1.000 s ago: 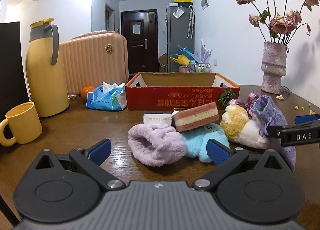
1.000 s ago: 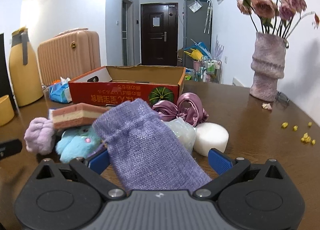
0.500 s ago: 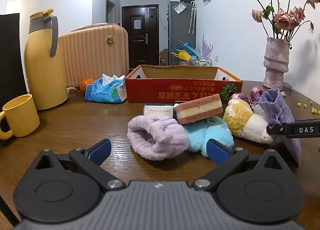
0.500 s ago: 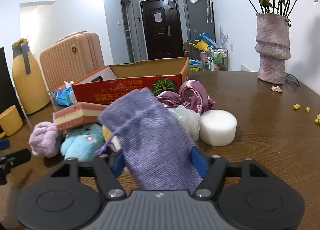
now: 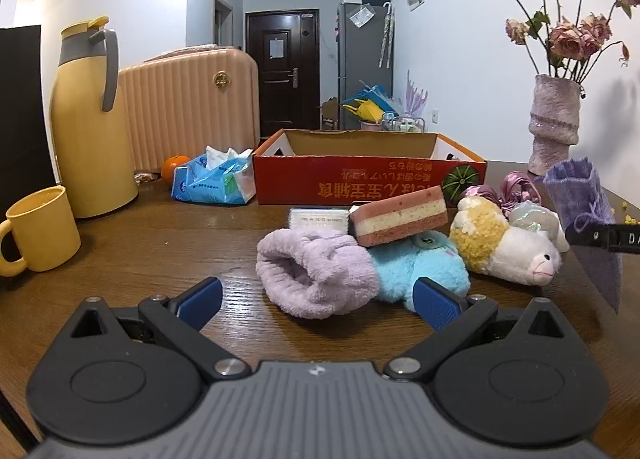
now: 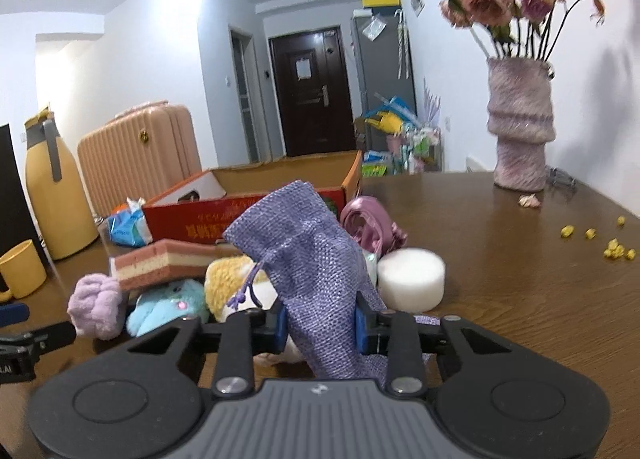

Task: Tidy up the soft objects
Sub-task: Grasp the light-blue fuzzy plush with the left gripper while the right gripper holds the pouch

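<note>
A purple drawstring pouch [image 6: 304, 235] stands tilted in my right gripper [image 6: 320, 323], whose jaws are closing with both blue pads pressed on its fabric. In the left wrist view the pouch [image 5: 580, 195] hangs at the right edge. My left gripper [image 5: 316, 295] is open and low over the table, just short of a lilac fluffy cloth [image 5: 312, 271]. Behind the cloth lie a blue plush [image 5: 420, 267], a striped sponge [image 5: 400, 215], a lamb plush [image 5: 512, 247] and a pink satin scrunchie [image 5: 516, 183]. An open red cardboard box [image 5: 368, 179] stands behind the pile.
A white round sponge [image 6: 412, 273] sits right of the pouch. At the left stand a yellow mug [image 5: 40, 235], a yellow thermos [image 5: 88, 119], a tissue pack [image 5: 216, 179], an orange [image 5: 174, 165] and a peach suitcase [image 5: 188, 107]. A vase [image 6: 520, 127] and yellow crumbs [image 6: 616, 251] are at the right.
The right gripper's jaws went from wide open to shut on the purple pouch, and the pouch now stands more upright. The left gripper stayed open and still.
</note>
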`<state>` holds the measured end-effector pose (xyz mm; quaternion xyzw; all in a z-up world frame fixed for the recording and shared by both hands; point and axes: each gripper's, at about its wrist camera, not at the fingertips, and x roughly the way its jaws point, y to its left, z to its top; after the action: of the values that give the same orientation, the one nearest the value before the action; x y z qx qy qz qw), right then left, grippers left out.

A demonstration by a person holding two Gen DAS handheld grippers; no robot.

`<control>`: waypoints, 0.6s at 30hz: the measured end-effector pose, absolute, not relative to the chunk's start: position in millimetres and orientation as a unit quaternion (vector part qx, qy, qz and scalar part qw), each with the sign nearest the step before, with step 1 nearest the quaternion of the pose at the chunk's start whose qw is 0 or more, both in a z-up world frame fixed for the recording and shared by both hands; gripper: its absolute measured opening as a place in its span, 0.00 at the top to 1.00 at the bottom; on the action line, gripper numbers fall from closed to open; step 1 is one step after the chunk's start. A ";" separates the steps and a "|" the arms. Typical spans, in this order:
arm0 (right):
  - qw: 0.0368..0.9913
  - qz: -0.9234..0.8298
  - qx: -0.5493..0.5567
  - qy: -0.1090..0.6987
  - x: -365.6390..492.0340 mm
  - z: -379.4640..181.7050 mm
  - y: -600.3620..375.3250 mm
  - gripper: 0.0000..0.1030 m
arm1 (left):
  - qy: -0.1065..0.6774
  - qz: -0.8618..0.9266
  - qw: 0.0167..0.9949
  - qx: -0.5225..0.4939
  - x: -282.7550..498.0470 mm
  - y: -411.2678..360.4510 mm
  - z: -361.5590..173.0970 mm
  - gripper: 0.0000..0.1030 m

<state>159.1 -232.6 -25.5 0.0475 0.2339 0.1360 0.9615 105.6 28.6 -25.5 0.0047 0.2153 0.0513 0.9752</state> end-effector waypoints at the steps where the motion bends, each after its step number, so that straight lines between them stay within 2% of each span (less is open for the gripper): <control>1: 0.963 0.135 0.048 0.230 157.2 -24.3 -233.7 0.71 | 0.213 0.047 0.976 0.007 105.0 27.1 -25.1 0.00; 18: 0.968 0.116 0.073 0.210 143.8 -18.9 -251.1 0.71 | 0.196 -0.025 0.978 0.063 118.0 -32.4 -16.2 0.00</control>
<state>143.8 -251.1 -18.9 0.0726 0.2095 0.1160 0.9682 118.0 -32.4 -16.2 0.0630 0.1960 -0.0249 0.9783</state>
